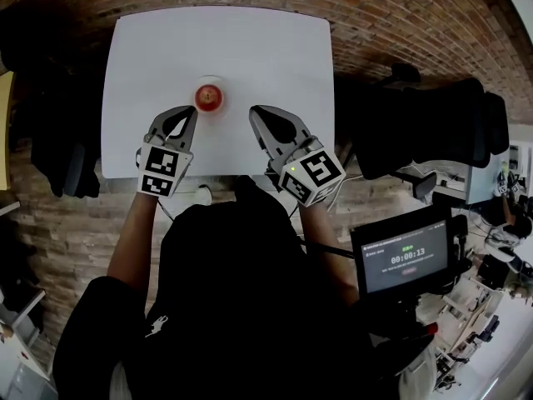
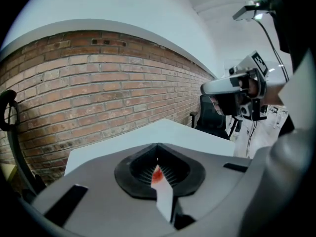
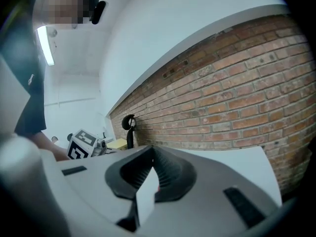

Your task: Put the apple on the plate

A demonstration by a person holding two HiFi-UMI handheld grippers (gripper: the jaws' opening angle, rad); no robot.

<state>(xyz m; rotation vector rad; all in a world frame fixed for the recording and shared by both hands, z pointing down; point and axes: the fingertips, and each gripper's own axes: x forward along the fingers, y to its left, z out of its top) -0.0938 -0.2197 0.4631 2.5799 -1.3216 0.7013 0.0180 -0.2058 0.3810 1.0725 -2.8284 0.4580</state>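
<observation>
Head view: apple [image 1: 208,97] rests on plate [image 1: 209,80] just beyond my left gripper [image 1: 191,113] and right gripper [image 1: 255,113]; both jaws closed, empty. Task apparently complete.

Left gripper [image 2: 158,146], mine: jaws closed, tips meeting dead centre, nothing pinched between them. Through the slit below the tips, toward 6 o'clock, I see a sliver of white with a red patch of apple [image 2: 157,176]. White table [image 2: 173,132] runs on beyond the jaws. Brick wall [image 2: 98,83] fills 9 to 1 o'clock. My right gripper [image 2: 207,88] at 2 o'clock, pointing left, above a black chair [image 2: 211,120]. Dark curved object [image 2: 7,117] at 9 o'clock, can't identify.
</observation>
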